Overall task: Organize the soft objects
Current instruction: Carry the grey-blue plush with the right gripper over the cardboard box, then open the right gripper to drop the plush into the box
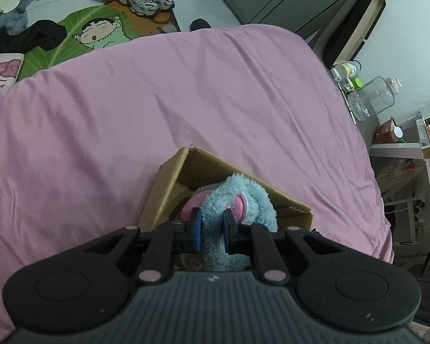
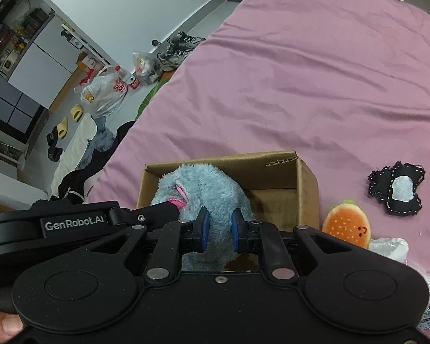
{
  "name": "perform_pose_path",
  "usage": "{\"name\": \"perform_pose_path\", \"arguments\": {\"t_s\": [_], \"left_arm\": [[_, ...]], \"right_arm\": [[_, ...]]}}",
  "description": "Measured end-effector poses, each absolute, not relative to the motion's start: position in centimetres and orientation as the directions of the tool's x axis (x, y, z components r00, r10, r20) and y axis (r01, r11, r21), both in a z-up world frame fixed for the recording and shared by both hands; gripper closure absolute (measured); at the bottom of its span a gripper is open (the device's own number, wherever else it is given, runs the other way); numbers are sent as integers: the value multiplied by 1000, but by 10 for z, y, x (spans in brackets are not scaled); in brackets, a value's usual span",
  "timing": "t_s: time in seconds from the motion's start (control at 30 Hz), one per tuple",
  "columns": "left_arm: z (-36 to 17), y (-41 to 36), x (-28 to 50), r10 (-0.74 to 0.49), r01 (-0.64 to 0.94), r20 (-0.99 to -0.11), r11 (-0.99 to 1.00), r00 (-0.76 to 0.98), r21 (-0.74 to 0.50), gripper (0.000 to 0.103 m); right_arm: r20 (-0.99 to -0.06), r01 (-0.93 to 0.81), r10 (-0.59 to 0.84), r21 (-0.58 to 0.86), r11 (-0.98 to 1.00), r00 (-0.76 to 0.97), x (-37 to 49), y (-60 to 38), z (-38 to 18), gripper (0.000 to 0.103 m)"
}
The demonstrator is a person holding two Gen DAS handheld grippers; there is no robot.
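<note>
Gripping blue plush over cardboard box | both fingers pairs clamped on it | left gripper, right gripper | label "GenRobot.AI"

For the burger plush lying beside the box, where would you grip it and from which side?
Grip the burger plush across its rounded orange bun, coming from above with the right gripper. It lies flat on the pink sheet just right of the cardboard box, so its top is free, and the box wall crowds a left-side approach.
</note>
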State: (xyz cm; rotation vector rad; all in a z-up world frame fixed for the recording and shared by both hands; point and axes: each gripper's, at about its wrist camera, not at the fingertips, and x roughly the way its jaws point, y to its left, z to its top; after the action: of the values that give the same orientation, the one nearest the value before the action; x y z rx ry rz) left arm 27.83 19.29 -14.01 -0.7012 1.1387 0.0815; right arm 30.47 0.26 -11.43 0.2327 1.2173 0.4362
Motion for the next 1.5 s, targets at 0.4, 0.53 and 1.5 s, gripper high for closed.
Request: {"name": "perform_pose_path", "arguments": {"t_s": [0.4, 0.53, 1.5], "left_arm": [[-132, 198, 278, -244, -421, -876, 802, 417, -424, 85], [-127, 195, 274, -237, -425, -880, 804, 412, -416, 78], [-51, 143, 207, -62, -387, -819, 859, 570, -334, 28]], "right_arm": [[-861, -180, 460, 428, 886, 217, 309, 10, -134, 78], [-854, -187, 473, 440, 879, 216, 306, 2, -124, 70], [-759, -220, 447, 390, 894, 474, 242, -97, -33, 10]]}}
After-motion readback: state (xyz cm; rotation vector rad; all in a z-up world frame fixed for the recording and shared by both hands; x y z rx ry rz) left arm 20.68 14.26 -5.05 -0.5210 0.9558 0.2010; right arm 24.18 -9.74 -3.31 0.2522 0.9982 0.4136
